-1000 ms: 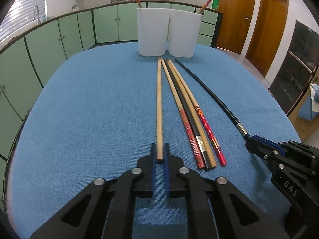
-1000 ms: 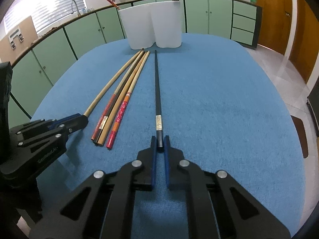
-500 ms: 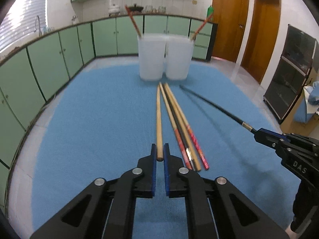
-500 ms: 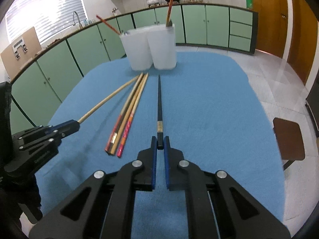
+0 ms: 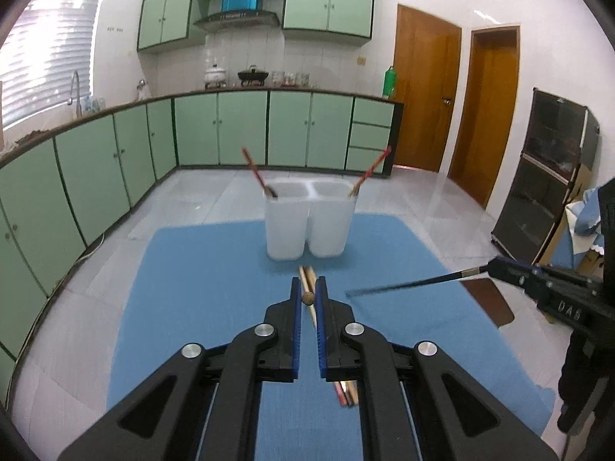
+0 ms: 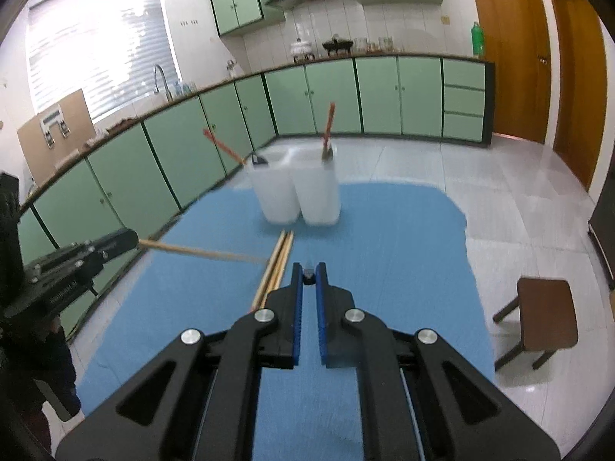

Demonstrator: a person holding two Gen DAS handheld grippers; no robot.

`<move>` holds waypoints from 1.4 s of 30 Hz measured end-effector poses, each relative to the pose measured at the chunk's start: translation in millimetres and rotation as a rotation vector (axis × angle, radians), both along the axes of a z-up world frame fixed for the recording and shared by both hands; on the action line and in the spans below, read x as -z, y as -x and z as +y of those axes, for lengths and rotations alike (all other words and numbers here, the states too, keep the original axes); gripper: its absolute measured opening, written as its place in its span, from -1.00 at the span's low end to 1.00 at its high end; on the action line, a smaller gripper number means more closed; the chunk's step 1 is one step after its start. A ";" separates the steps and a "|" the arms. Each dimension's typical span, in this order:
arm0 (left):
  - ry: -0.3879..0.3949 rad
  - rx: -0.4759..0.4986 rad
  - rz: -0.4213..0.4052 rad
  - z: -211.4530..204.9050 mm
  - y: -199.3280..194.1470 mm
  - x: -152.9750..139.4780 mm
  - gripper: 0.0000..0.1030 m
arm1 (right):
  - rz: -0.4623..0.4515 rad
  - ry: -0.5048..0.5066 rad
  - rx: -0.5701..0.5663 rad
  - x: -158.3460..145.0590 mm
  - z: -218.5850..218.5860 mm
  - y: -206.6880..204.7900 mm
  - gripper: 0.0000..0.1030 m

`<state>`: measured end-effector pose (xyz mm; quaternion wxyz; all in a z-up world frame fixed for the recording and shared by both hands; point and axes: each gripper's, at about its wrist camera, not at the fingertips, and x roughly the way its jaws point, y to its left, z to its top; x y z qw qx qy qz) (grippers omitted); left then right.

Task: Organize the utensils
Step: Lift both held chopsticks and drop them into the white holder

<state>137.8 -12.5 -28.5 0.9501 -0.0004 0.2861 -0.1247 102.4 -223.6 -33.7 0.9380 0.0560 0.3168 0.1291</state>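
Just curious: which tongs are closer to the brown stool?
Right. The right tongs hang over the mat toward the stool; the left tongs hang beyond them, farther off.

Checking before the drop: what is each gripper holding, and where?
Left gripper pinches the wooden chopstick by its thick end; right gripper pinches the black chopstick likewise.

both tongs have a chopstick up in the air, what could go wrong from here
1. Each stick is pinched only at its very end: the wooden chopstick in the left tongs, the black chopstick in the right tongs. Either might pivot or slip out.
2. The two sticks point across each other and may collide.
3. The white holder already has a red chopstick leaning in each cup, which could deflect an incoming tip.
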 end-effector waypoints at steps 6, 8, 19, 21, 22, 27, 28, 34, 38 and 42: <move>0.009 0.045 -0.024 -3.3 -19.0 -23.7 -0.86 | -0.029 -0.020 -0.042 -37.5 -0.2 -24.8 -0.88; 0.015 0.056 -0.023 -3.6 -27.8 -28.1 -0.86 | -0.033 -0.014 -0.059 -47.5 3.1 -35.1 -0.89; 0.048 0.098 -0.038 -3.3 -43.6 -49.0 -0.87 | -0.072 0.003 -0.096 -85.6 10.2 -69.5 -0.89; 0.048 0.105 -0.056 -5.6 -50.6 -57.9 -0.87 | -0.092 -0.003 -0.101 -98.6 9.8 -78.3 -0.89; 0.049 0.108 -0.066 -6.4 -53.8 -63.0 -0.87 | -0.100 -0.006 -0.101 -104.2 9.3 -81.8 -0.89; 0.038 0.105 -0.156 -12.1 -72.5 -98.0 -0.87 | -0.177 -0.009 -0.083 -137.7 8.5 -107.7 -0.89; 0.030 0.101 -0.177 -14.0 -76.7 -105.0 -0.87 | -0.187 -0.009 -0.076 -143.4 8.7 -114.7 -0.89; -0.003 0.053 -0.285 -25.5 -117.1 -136.6 -0.87 | -0.251 0.001 -0.029 -165.1 8.5 -163.2 -0.89; -0.002 0.019 -0.297 -29.1 -151.2 -131.4 -0.87 | -0.258 0.014 -0.001 -158.8 9.1 -194.9 -0.89; -0.006 0.008 -0.259 -34.1 -175.9 -111.4 -0.87 | -0.228 0.021 0.017 -138.2 9.4 -221.7 -0.89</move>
